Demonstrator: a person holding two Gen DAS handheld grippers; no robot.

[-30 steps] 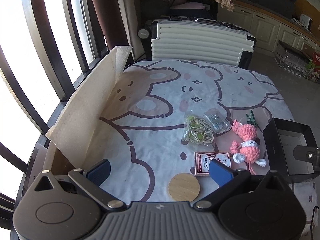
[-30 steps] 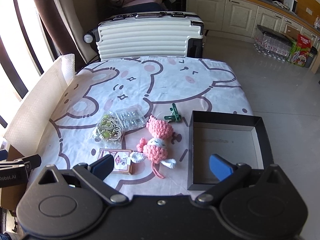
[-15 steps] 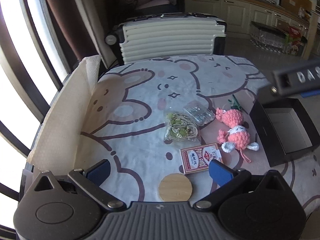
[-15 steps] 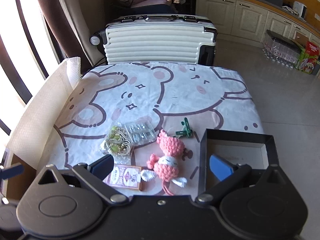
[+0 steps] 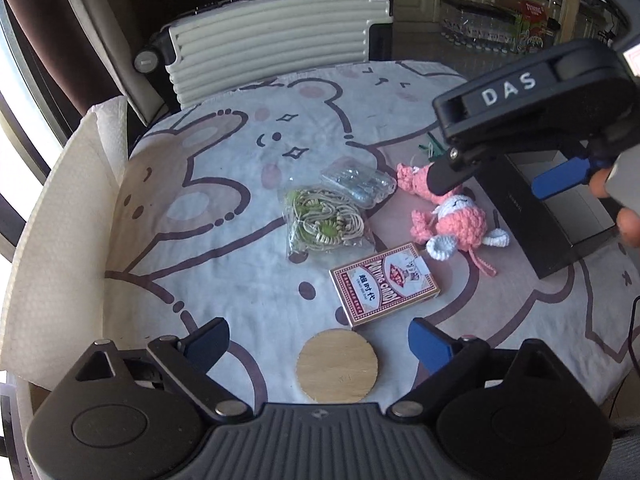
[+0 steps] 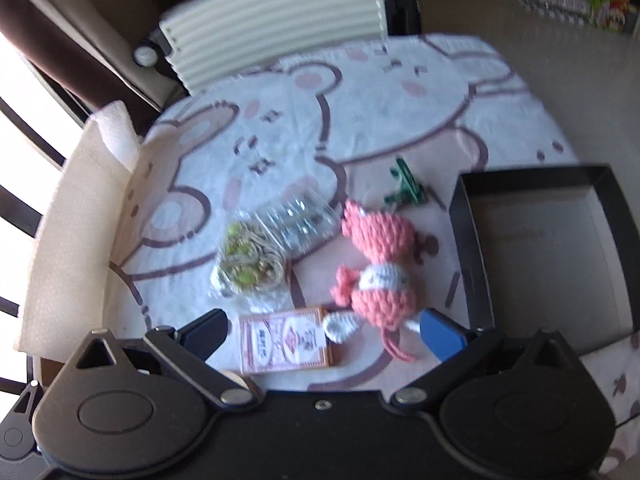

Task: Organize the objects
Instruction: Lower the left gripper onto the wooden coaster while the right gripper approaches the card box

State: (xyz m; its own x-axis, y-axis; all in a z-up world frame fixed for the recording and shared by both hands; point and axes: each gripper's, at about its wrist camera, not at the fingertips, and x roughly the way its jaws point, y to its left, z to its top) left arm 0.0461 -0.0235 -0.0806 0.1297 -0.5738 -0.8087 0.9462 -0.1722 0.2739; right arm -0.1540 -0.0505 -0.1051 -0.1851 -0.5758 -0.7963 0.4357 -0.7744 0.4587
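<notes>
A pink crochet doll [image 5: 452, 212] [image 6: 380, 264], a red card deck [image 5: 384, 284] [image 6: 286, 340], a round wooden coaster [image 5: 337, 366], a bag of green and beige cords [image 5: 324, 224] [image 6: 250, 266], a clear packet [image 5: 356, 182] [image 6: 298, 220] and a green clip [image 6: 404, 190] lie on the bear-print cloth. An open black box [image 6: 548, 248] [image 5: 556, 216] sits at the right. My left gripper [image 5: 318, 340] is open above the coaster. My right gripper [image 6: 324, 330] is open above the deck and doll; it also shows in the left wrist view [image 5: 508, 176].
A cream ribbed suitcase [image 5: 276, 36] stands behind the table. A raised white padded sheet [image 5: 68, 216] lines the table's left edge by the window. Kitchen cabinets and bottle packs [image 5: 480, 32] stand at the far right.
Both grippers have moved lower and closer over the objects. The right gripper has swung left, from over the black box to over the deck and doll, and now looms large in the left view.
</notes>
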